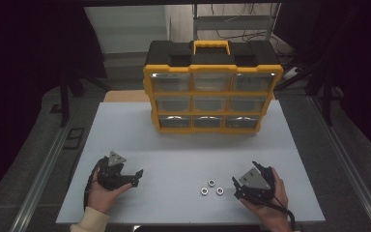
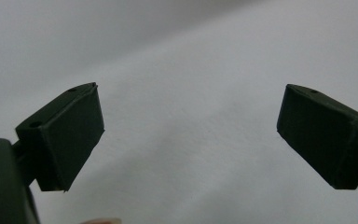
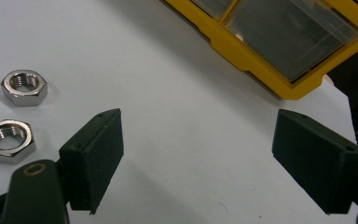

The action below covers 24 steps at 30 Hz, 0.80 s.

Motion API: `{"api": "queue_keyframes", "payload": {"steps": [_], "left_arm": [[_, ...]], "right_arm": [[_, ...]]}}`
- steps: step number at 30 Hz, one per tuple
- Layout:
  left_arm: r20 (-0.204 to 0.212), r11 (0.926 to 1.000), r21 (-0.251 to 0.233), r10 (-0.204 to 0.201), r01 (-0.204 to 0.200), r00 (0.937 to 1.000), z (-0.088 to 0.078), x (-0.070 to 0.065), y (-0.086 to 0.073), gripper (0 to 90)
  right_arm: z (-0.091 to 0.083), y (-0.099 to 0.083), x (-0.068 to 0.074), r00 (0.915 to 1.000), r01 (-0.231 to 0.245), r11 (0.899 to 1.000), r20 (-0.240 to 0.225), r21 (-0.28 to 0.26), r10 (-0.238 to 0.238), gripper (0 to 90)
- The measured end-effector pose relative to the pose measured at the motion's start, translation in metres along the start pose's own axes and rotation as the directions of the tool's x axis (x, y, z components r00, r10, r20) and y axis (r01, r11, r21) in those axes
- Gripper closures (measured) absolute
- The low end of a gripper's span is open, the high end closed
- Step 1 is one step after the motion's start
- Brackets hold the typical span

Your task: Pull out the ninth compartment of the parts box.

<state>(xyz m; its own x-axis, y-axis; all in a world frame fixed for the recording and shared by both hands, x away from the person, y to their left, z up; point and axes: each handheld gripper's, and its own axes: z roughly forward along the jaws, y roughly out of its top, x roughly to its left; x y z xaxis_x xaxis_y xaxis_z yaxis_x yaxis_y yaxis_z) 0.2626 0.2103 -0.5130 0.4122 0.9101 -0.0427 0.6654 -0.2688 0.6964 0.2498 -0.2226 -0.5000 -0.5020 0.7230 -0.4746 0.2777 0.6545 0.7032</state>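
Three steel hex nuts [image 1: 211, 187] lie close together on the white table [image 1: 174, 145], near its front edge. Two of the nuts [image 3: 16, 114] appear at the left of the right gripper view. My right gripper [image 1: 235, 187] rests just right of the nuts, open, nothing between its jaws [image 3: 198, 156]. My left gripper [image 1: 136, 177] sits at the front left of the table, open and empty [image 2: 189, 135], above bare white surface. A yellow and black drawer organizer [image 1: 211, 87] stands at the back of the table with its clear drawers shut.
The organizer's yellow lower corner [image 3: 279, 74] lies ahead of the right gripper. Metal rails [image 1: 43, 169] run along both sides of the table. A wide stretch of white surface separates the nuts from the organizer.
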Motion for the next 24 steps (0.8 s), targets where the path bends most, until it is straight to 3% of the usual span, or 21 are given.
{"api": "queue_keyframes", "payload": {"steps": [10, 24], "left_arm": [[0.000, 1.0000, 0.004, 0.005, -0.005, 1.0000, 0.0006, 0.0002, 0.0000, 7.6], [0.000, 1.0000, 0.007, 0.006, -0.006, 1.0000, 0.0009, 0.0001, -0.0001, 7.6]], "right_arm": [[-0.0006, 0.0011, 0.0037, 0.9960, 0.082, 0.997, 0.037, 0.002, -0.082, 17.5], [0.0000, 0.0015, 0.0066, 0.9861, 0.151, 0.988, 0.069, 0.005, -0.151, 18.0]]}}
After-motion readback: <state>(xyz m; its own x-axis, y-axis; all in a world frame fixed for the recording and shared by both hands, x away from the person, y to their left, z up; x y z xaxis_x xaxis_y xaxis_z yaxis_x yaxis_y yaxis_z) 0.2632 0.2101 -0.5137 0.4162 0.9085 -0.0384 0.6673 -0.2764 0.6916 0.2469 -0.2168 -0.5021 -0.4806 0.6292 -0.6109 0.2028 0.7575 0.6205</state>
